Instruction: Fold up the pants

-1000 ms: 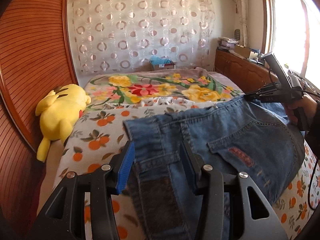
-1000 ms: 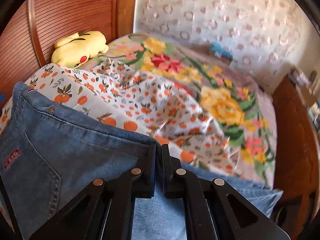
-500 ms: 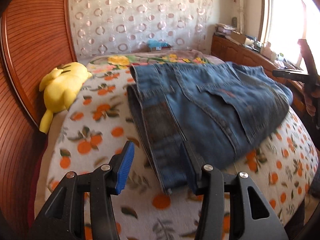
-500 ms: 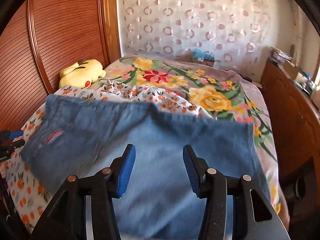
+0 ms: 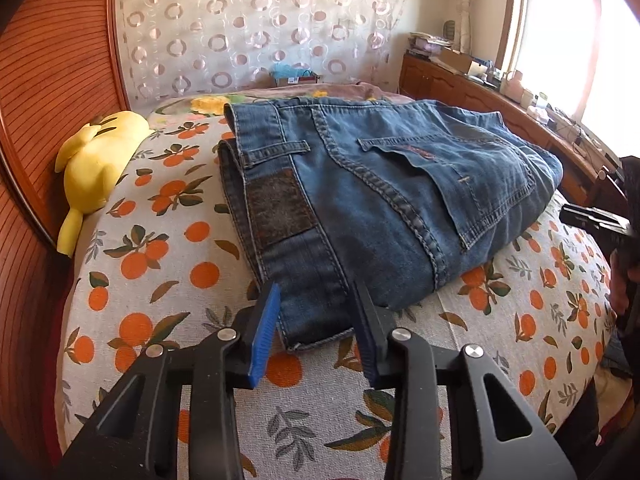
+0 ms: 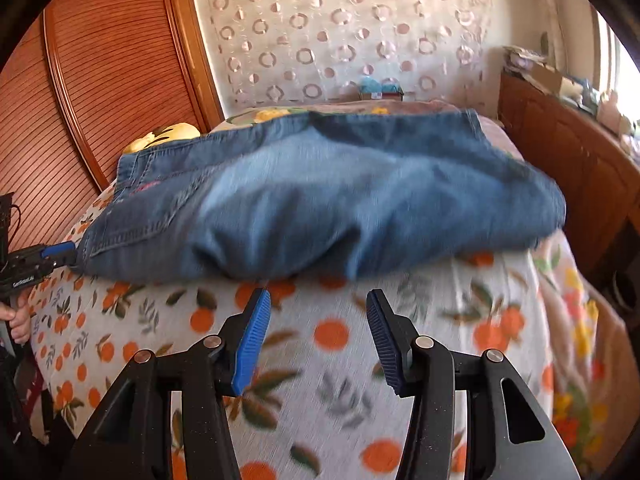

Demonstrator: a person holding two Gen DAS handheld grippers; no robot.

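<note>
The folded pants [image 5: 400, 200] lie on the bed [image 5: 168, 280], a soft toy [image 5: 96, 164] to their left against the wooden panel [image 5: 52, 80], a curtain [image 5: 256, 28] behind, a cabinet [image 5: 460, 84] far right.

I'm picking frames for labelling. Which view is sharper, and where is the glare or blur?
Left wrist view: sharp; jeans stitching crisp, but the window is blown out white. Right wrist view: motion-blurred jeans and orange-print bedspread; both bend the edges, fisheye.

Blue denim pants [image 5: 384, 184], folded, back pocket up, lying on bed
</note>
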